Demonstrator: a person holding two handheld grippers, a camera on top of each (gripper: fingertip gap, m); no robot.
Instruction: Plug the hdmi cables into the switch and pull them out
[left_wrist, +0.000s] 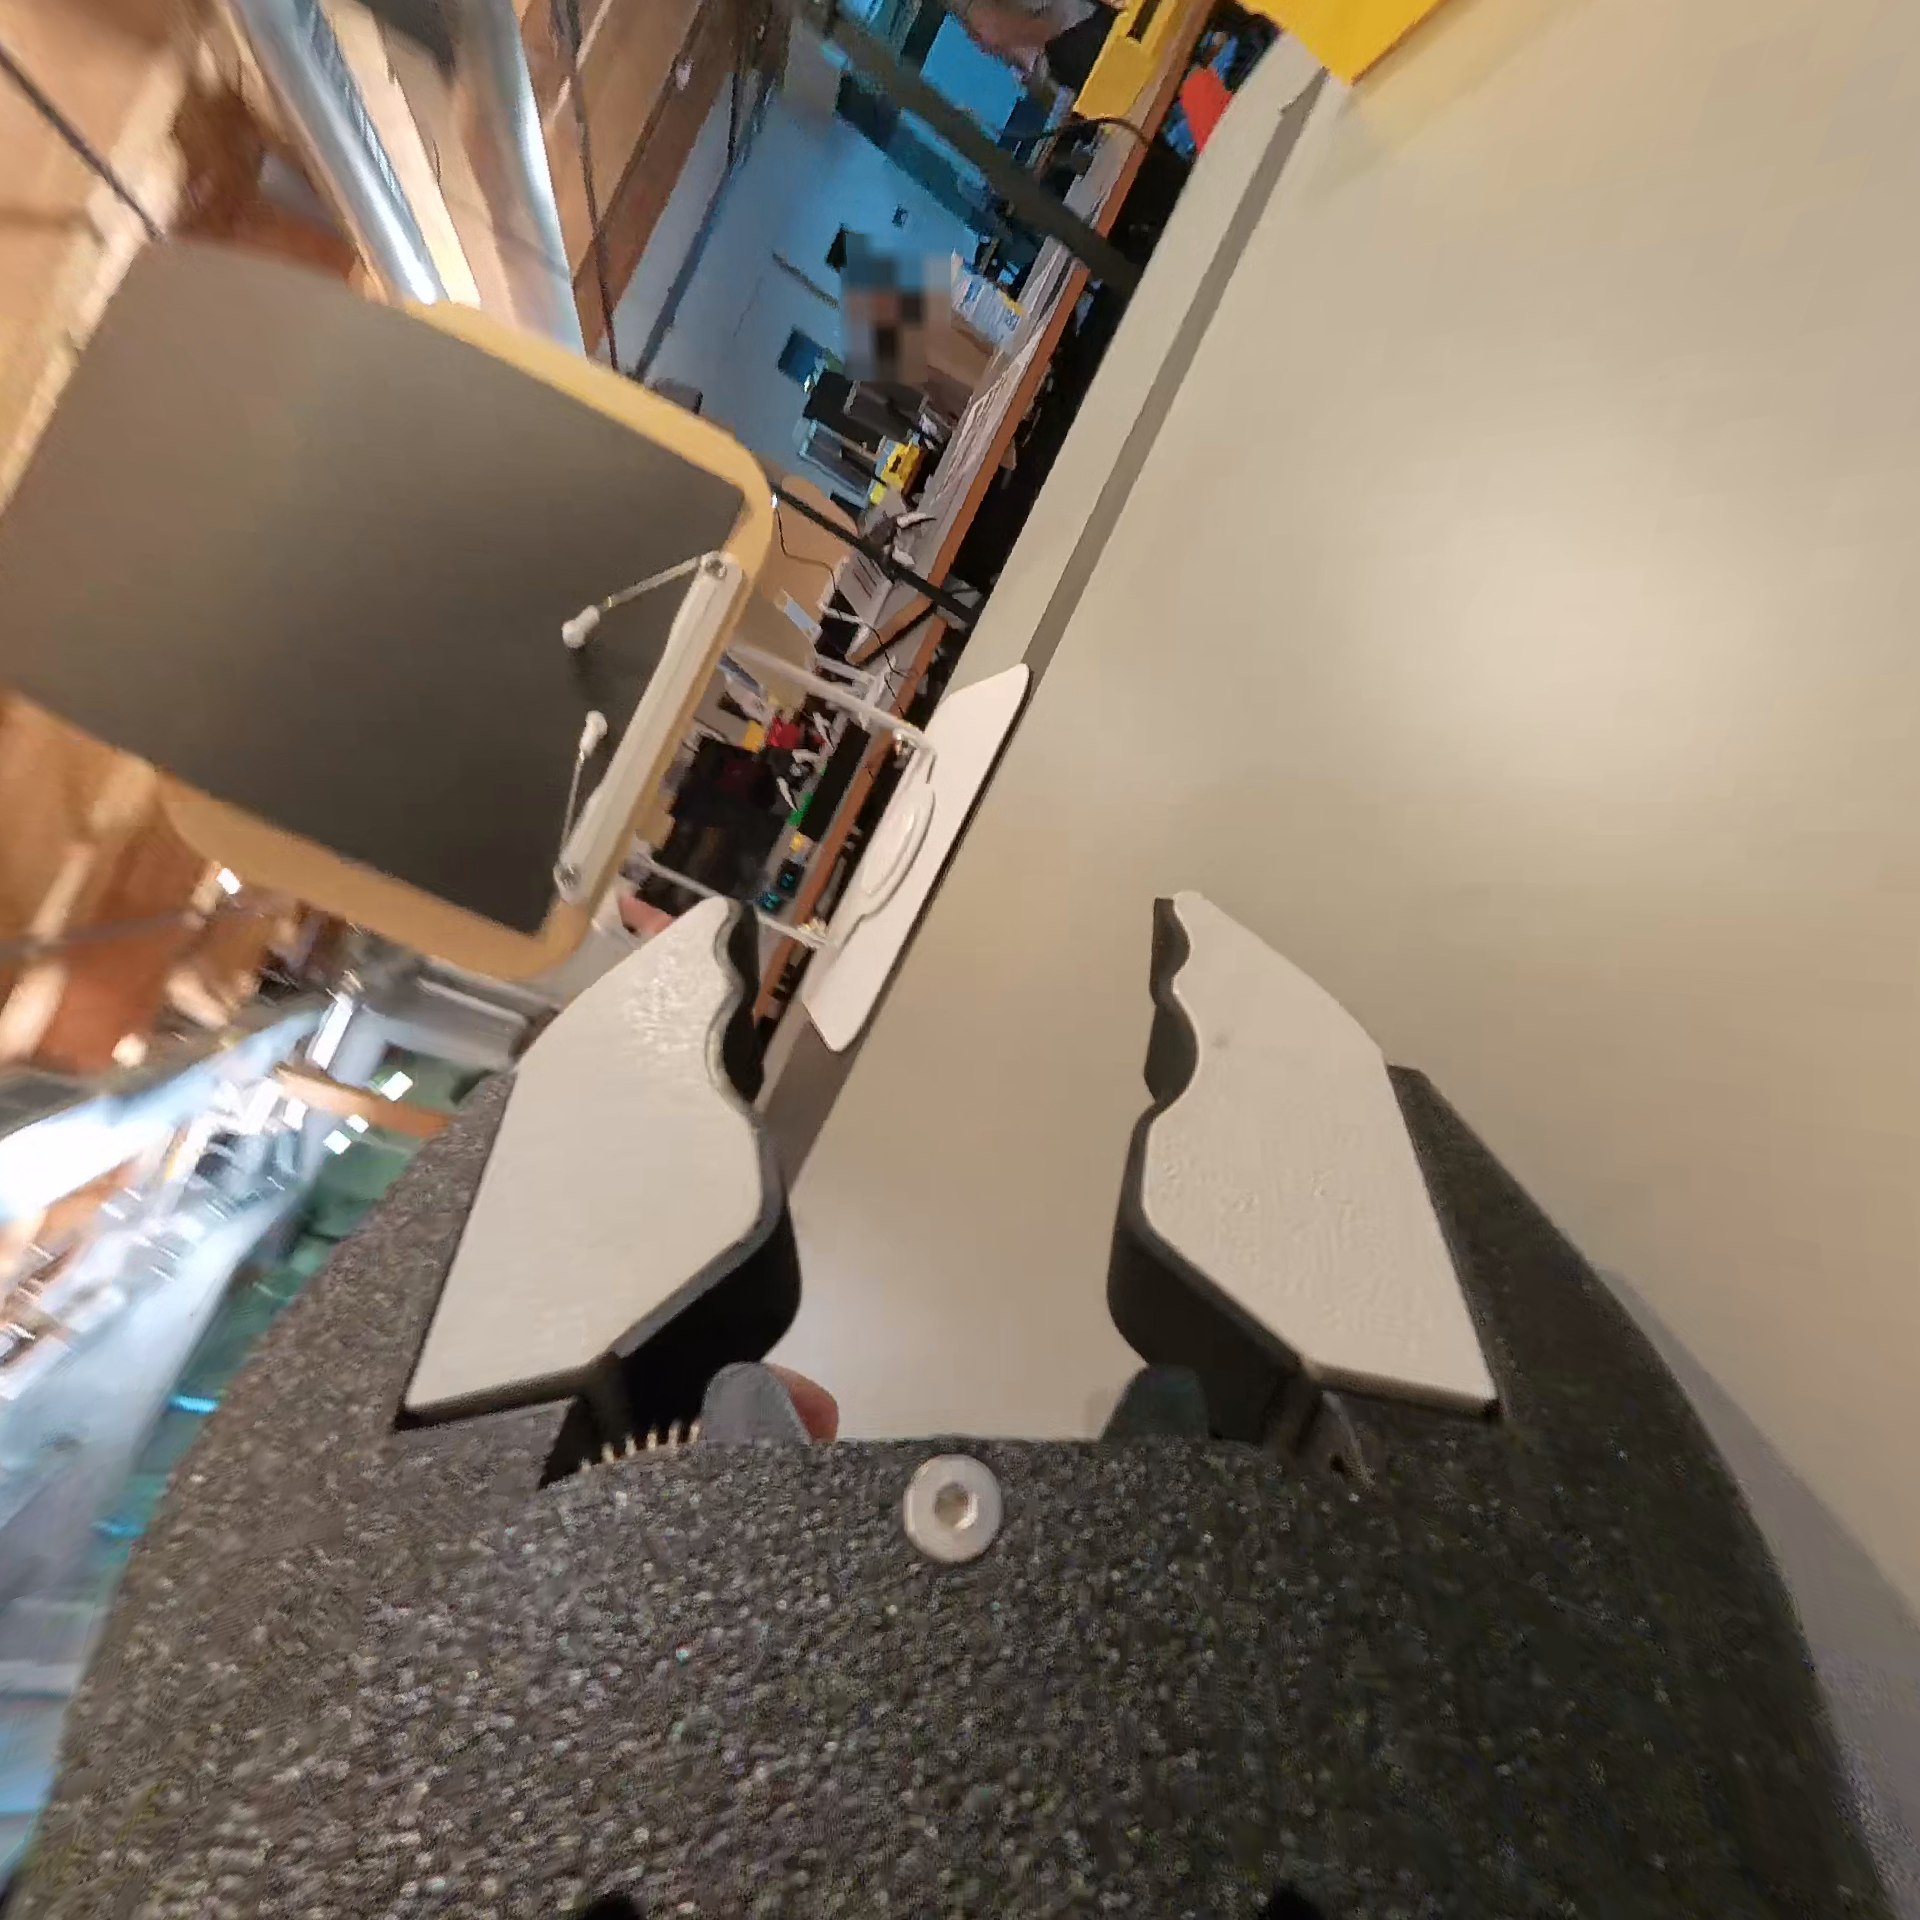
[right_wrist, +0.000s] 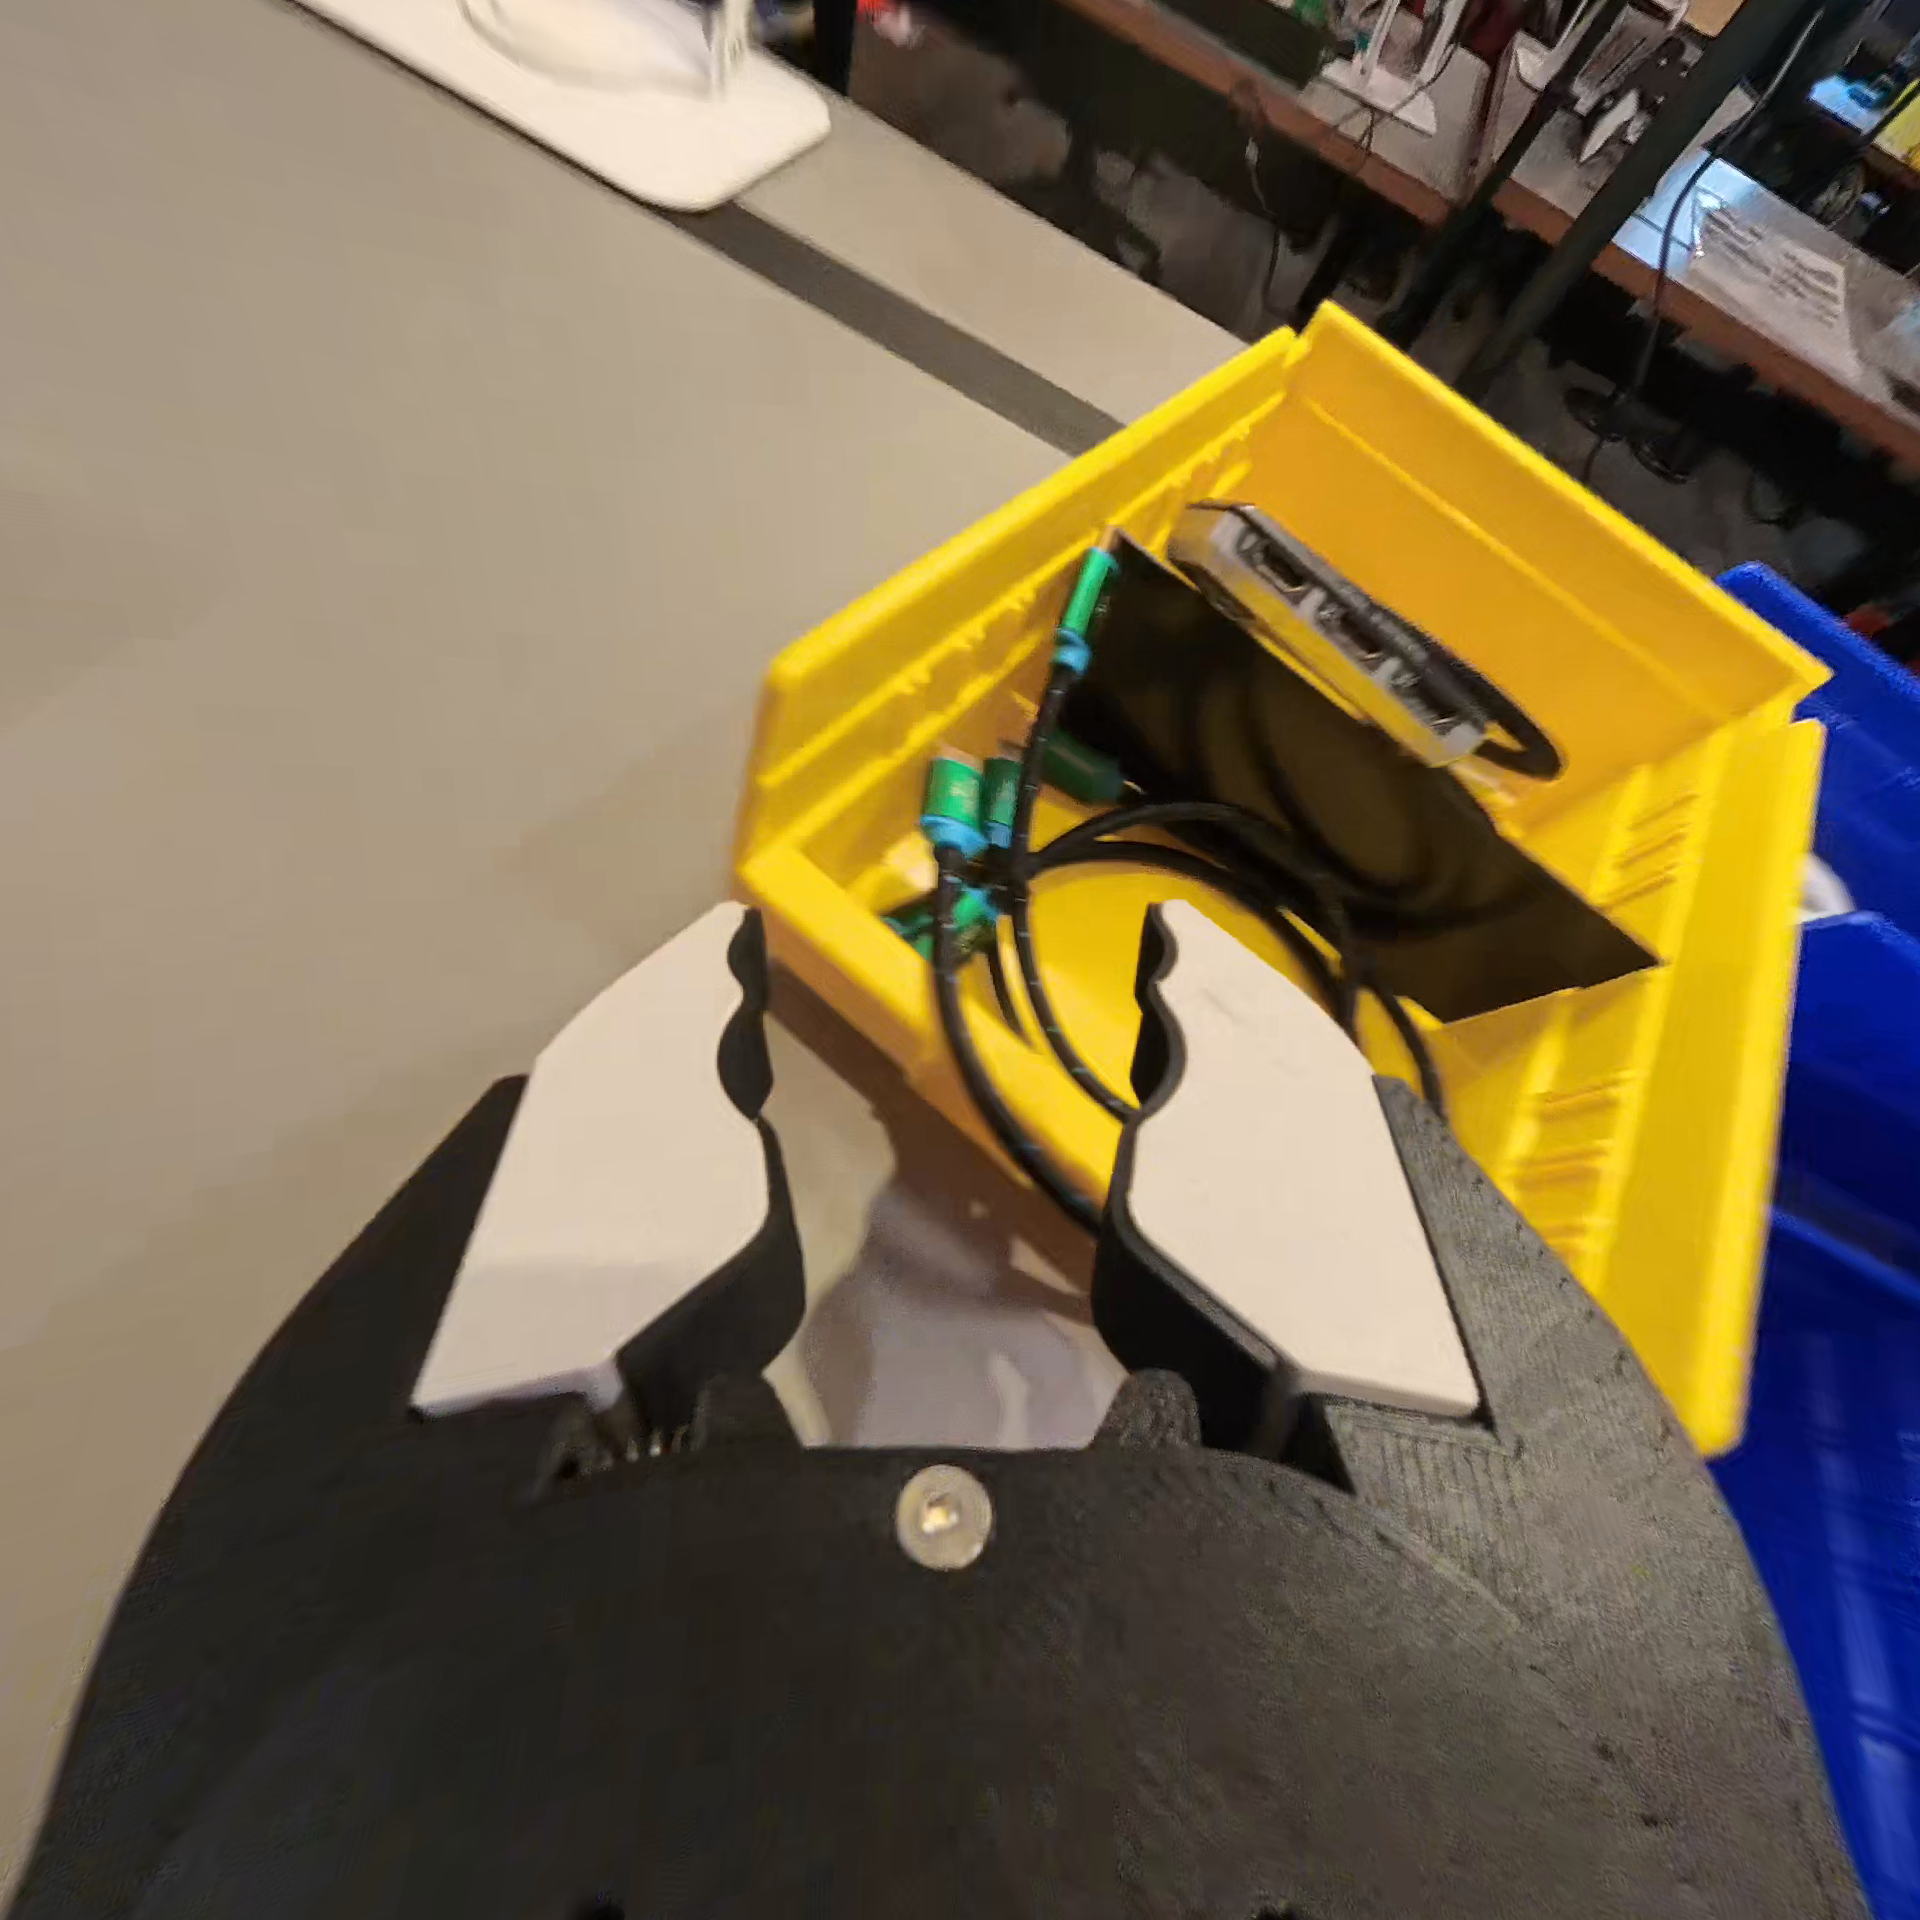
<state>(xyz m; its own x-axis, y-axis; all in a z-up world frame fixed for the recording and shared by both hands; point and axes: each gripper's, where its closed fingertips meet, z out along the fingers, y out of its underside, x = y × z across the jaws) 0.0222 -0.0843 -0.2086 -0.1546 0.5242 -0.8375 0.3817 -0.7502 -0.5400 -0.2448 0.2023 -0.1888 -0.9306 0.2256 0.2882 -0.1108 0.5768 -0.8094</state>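
In the right wrist view a yellow bin (right_wrist: 1621, 935) stands on the grey table (right_wrist: 364, 623). Inside it a silver HDMI switch (right_wrist: 1340, 634) with three ports leans against the far wall. Black cables with green plugs (right_wrist: 971, 800) lie coiled in the bin's near end. My right gripper (right_wrist: 951, 935) is open and empty, hovering at the bin's near corner above the cables. In the left wrist view my left gripper (left_wrist: 951, 925) is open and empty, tilted over the bare table (left_wrist: 1507, 623). A corner of the yellow bin (left_wrist: 1340, 31) shows at the top.
A blue bin (right_wrist: 1849, 1143) stands right of the yellow one. A white flat base (right_wrist: 623, 114) sits at the table's far edge and also shows in the left wrist view (left_wrist: 914, 862). A dark panel with a tan rim (left_wrist: 343, 603) hangs at the left. Shelves with clutter lie beyond.
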